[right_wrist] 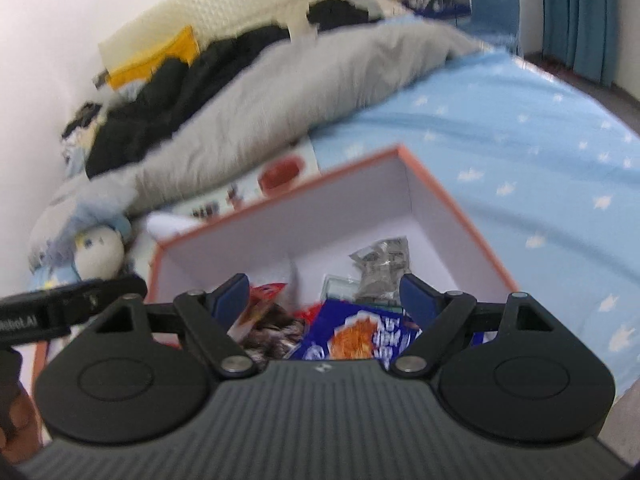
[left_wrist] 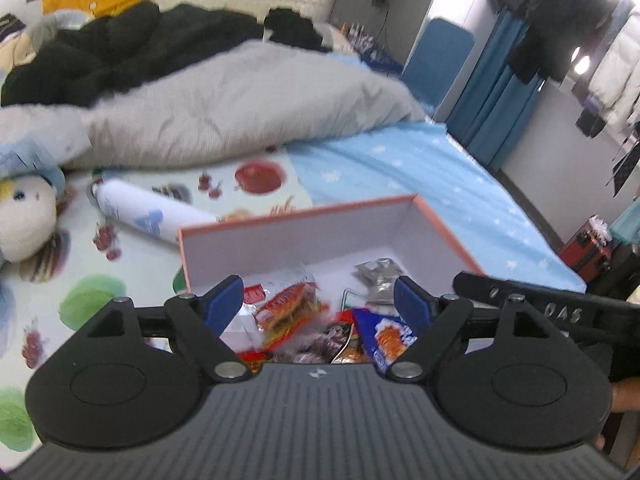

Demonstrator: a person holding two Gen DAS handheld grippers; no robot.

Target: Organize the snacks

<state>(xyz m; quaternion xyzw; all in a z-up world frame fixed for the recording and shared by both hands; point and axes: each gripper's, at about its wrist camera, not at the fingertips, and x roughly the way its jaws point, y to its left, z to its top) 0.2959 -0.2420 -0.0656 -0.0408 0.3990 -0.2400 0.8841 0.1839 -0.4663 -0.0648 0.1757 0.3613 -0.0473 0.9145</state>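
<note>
Box [left_wrist: 296, 236]: rectangular card, orange-pink outside and rim, plain white inside, lid off; sits on the bed on a glossy fruit-print mat [left_wrist: 132, 264], its far right corner over the blue star-print sheet [left_wrist: 440, 184]

Snacks [left_wrist: 304, 320]: loose heap in the near half of the box, all crinkly foil or film. Red-orange packet [left_wrist: 286, 308], flat; blue packet [right_wrist: 360, 336] with an orange picture, flat, nearest the right side; clear wrap of dark pieces [right_wrist: 272, 332]; grey-silver pouch [right_wrist: 384, 268], crumpled, lying farther in on bare white floor. Near edges of the heap are hidden under both tool bodies; print is too blurred to read

Left hand-held gripper [left_wrist: 320, 306]: black hard plastic, ribbed grey body, blue pads; jaws wide apart over the heap, nothing between the pads

Right hand-held gripper [right_wrist: 324, 300]: same build; jaws wide apart above the blue packet, pads clear of it

Bottle [left_wrist: 148, 212]: white, smooth cylinder lying on its side behind the box, base end hidden by the box wall

Doll [left_wrist: 28, 220]: soft plush, round pale head, cut off at the left frame edge

Quilt [left_wrist: 240, 108]: grey, rumpled, with black clothing [left_wrist: 120, 52] piled behind
</note>
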